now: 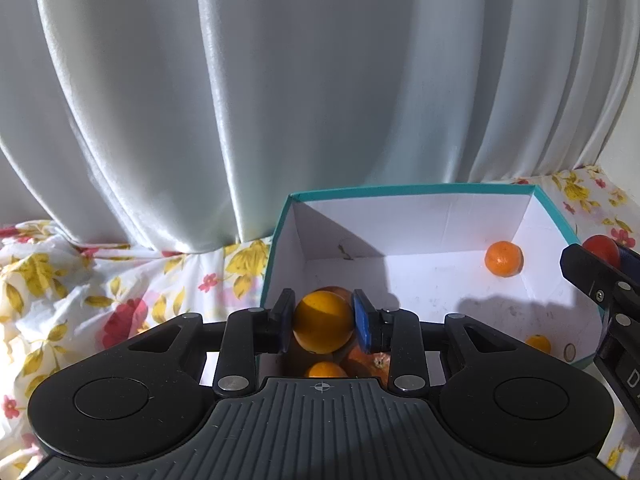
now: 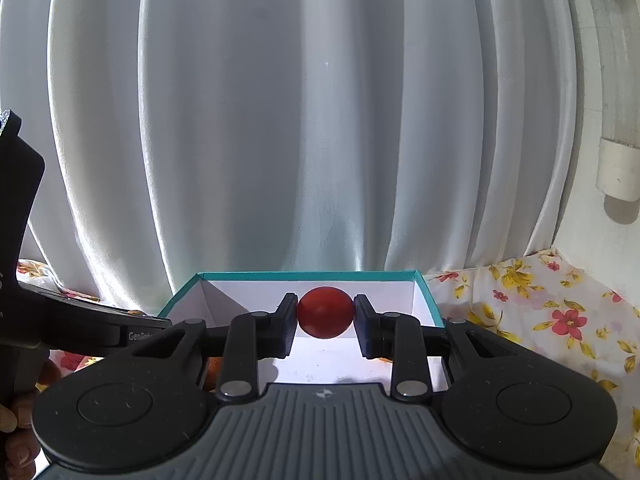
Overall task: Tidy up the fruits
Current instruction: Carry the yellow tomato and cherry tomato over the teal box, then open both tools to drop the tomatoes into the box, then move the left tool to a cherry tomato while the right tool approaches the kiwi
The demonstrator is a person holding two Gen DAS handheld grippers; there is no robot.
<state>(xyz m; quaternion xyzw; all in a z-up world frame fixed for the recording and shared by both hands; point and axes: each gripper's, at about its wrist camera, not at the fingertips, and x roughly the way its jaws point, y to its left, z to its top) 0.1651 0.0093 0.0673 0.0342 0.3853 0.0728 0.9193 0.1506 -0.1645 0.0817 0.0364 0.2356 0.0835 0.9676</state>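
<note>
My left gripper (image 1: 323, 322) is shut on a yellow-orange fruit (image 1: 322, 323) and holds it over the near left corner of a white box with a teal rim (image 1: 412, 189). Inside the box lie a small orange (image 1: 504, 258) at the far right, another (image 1: 538, 343) near the right wall, and several orange fruits (image 1: 352, 364) under my left gripper. My right gripper (image 2: 325, 317) is shut on a red round fruit (image 2: 325, 312) above the same box (image 2: 308, 276). The right gripper also shows at the right edge of the left wrist view (image 1: 600, 272).
The box stands on a white cloth with yellow and red flowers (image 1: 100, 300), which also shows in the right wrist view (image 2: 552, 320). A white curtain (image 1: 280, 100) hangs close behind the box. A white wall fitting (image 2: 618, 176) is at the right.
</note>
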